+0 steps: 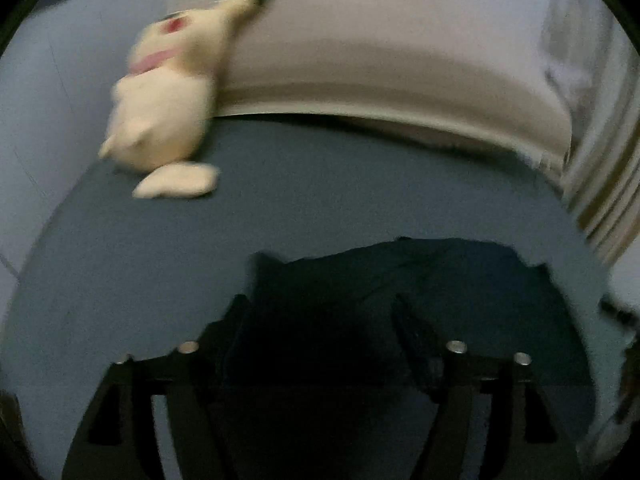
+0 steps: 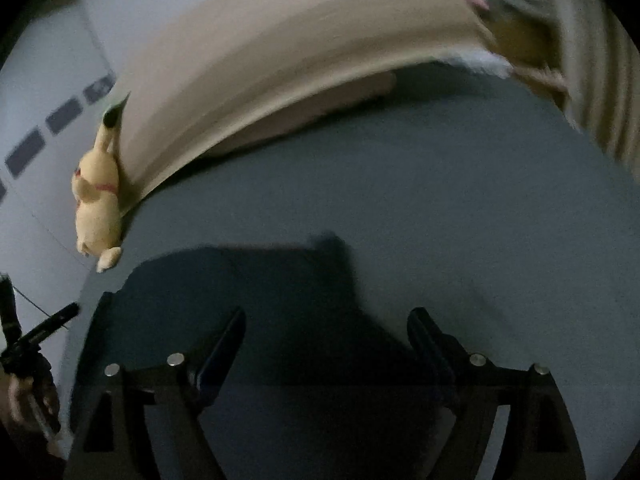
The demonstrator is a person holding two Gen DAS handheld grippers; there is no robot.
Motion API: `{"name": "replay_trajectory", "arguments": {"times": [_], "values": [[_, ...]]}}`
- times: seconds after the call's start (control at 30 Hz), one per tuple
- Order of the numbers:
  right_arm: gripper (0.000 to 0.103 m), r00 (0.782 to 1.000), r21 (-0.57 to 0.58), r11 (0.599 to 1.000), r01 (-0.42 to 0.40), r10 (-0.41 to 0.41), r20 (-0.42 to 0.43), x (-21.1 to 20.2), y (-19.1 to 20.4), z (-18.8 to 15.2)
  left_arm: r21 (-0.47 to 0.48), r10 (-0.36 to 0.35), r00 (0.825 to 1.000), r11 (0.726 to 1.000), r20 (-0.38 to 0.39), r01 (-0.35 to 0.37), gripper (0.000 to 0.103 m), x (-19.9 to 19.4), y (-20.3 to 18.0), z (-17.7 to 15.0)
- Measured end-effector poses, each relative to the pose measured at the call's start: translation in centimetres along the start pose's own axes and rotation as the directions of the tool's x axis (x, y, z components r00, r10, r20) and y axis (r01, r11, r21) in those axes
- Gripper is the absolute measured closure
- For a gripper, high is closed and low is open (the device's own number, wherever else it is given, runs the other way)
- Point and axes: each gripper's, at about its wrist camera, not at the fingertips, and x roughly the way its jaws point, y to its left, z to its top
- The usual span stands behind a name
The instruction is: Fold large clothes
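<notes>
A dark garment lies in a flat, folded shape on the blue-grey bed sheet. In the left wrist view my left gripper hovers over its near part, jaws wide apart and gripping nothing; the cloth lies below and between the fingers. In the right wrist view the same garment lies left of centre on the sheet. My right gripper stands open over its right edge with nothing held. The left gripper shows at the left edge, held by a hand. Both views are blurred.
A pale yellow plush toy leans against the beige headboard at the bed's far left. Striped curtains hang at the right. A white wall runs along the left side.
</notes>
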Motion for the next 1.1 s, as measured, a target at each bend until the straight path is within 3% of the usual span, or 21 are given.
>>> {"name": "replay_trajectory", "arguments": {"times": [0.07, 0.17, 0.27, 0.4, 0.43, 0.47, 0.5, 0.53, 0.63, 0.73, 0.87, 0.93, 0.97, 1.03, 1.1], "values": [[0.017, 0.999, 0.101, 0.995, -0.019, 0.022, -0.038, -0.7, -4.0, -2.1, -0.094, -0.077, 0.997, 0.993, -0.008, 0.076, 0.022, -2.0, 4.0, -2.0], [0.017, 0.988, 0.243, 0.963, -0.113, 0.135, -0.075, -0.5, -7.1, -5.4, -0.143, -0.148, 0.986, 0.98, -0.071, 0.137, 0.022, -2.3, 7.0, -5.2], [0.017, 0.965, 0.263, 0.941, -0.212, 0.244, -0.097, 0.0, -6.5, -7.6, -0.223, -0.241, 0.964, 0.952, -0.115, 0.212, 0.022, -1.6, 8.5, -7.9], [0.017, 0.935, 0.281, 0.921, -0.268, 0.319, -0.155, 2.5, -5.2, -8.6, -0.29, -0.313, 0.931, 0.923, -0.189, 0.251, 0.022, 0.2, 8.6, -10.2], [0.024, 0.927, 0.28, 0.916, -0.286, 0.338, -0.161, 2.8, -5.2, -8.2, -0.276, -0.319, 0.926, 0.926, -0.2, 0.259, 0.023, 0.4, 8.1, -10.5], [0.038, 0.93, 0.251, 0.927, -0.279, 0.326, -0.17, 3.0, -4.6, -8.2, -0.237, -0.322, 0.926, 0.932, -0.196, 0.274, 0.024, 0.4, 7.5, -10.5], [0.066, 0.937, 0.208, 0.946, -0.25, 0.29, -0.196, 3.7, -3.9, -7.8, -0.172, -0.298, 0.934, 0.948, -0.195, 0.267, 0.051, 0.2, 6.5, -10.6], [0.078, 0.941, 0.176, 0.956, -0.235, 0.269, -0.206, 4.2, -3.3, -7.4, -0.128, -0.266, 0.94, 0.962, -0.214, 0.243, 0.068, 0.2, 5.8, -10.5], [0.088, 0.966, 0.08, 0.981, -0.177, 0.188, -0.177, 3.4, -1.0, -6.4, -0.128, -0.227, 0.955, 0.97, -0.191, 0.205, 0.083, -0.4, 5.4, -10.0], [0.086, 0.968, 0.082, 0.988, -0.132, 0.147, -0.202, 4.8, -1.3, -7.1, -0.142, -0.195, 0.955, 0.976, -0.222, 0.166, 0.08, 1.4, 5.5, -11.3], [0.065, 0.97, 0.155, 0.979, -0.132, 0.16, -0.184, 5.0, -2.3, -7.6, -0.132, -0.134, 0.97, 0.985, -0.201, 0.109, 0.075, 0.5, 4.8, -10.9], [0.033, 0.979, 0.156, 0.98, -0.127, 0.149, -0.142, 3.8, -2.4, -7.1, -0.134, -0.113, 0.979, 0.987, -0.171, 0.09, 0.073, -1.1, 4.9, -10.4], [0.03, 0.987, 0.145, 0.984, -0.105, 0.12, -0.106, 2.6, -2.4, -6.8, -0.131, -0.091, 0.986, 0.989, -0.138, 0.073, 0.073, -2.3, 4.9, -9.9], [0.03, 0.998, 0.117, 0.992, -0.049, 0.052, -0.021, 0.4, -2.0, -6.0, -0.122, -0.023, 0.998, 0.992, -0.065, 0.015, 0.054, -4.3, 4.9, -8.8], [0.03, 0.999, 0.098, 0.994, -0.052, 0.05, 0.022, -0.8, -0.9, -5.5, -0.094, 0.031, 0.999, 0.995, -0.007, -0.031, 0.044, -5.4, 3.7, -7.6]]}}
